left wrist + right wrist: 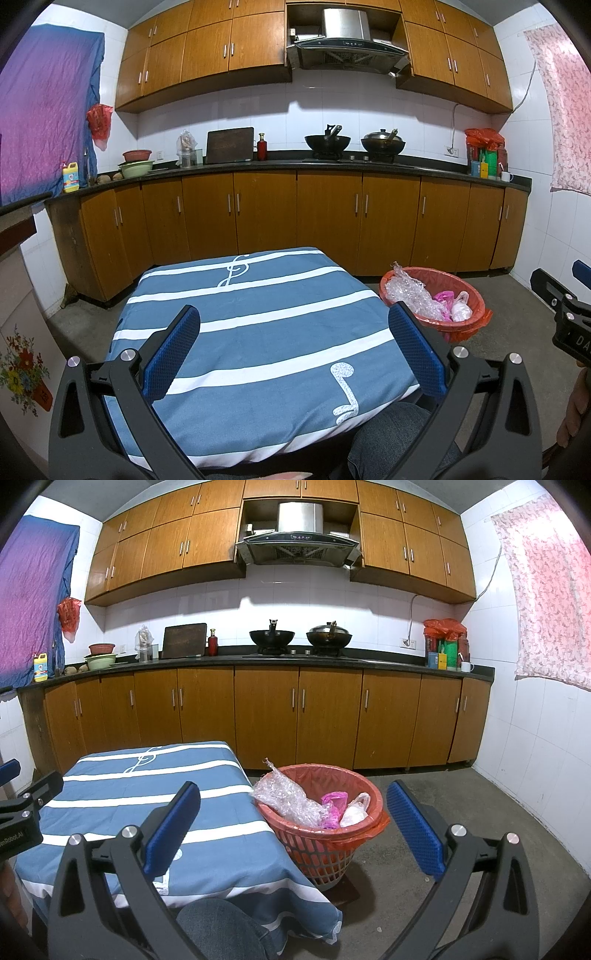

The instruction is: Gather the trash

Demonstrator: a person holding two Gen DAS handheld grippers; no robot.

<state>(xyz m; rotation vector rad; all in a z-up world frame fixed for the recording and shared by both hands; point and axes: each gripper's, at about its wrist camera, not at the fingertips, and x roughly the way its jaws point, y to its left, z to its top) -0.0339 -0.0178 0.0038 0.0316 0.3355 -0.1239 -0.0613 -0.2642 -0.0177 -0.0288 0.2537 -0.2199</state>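
Observation:
A red basket (325, 853) lined with a red bag stands on the floor at the table's right side. Inside it lie crumpled bubble wrap (284, 799), a pink bag (332, 806) and a white bag (354, 812). The same basket (469, 325) shows at the right of the left wrist view. My left gripper (293, 347) hovers open above the blue striped tablecloth (258, 317), nothing between its pads. My right gripper (293, 825) is open too, held in front of the basket, its left finger over the table's edge (258, 834). The cloth carries no loose trash that I can see.
Wooden cabinets (266, 716) under a dark counter (295, 659) run along the far wall, with two woks (273, 637) on the stove. White tiled walls close both sides. Bare concrete floor (443, 794) lies right of the basket. A knee in grey cloth (218, 926) sits below the table.

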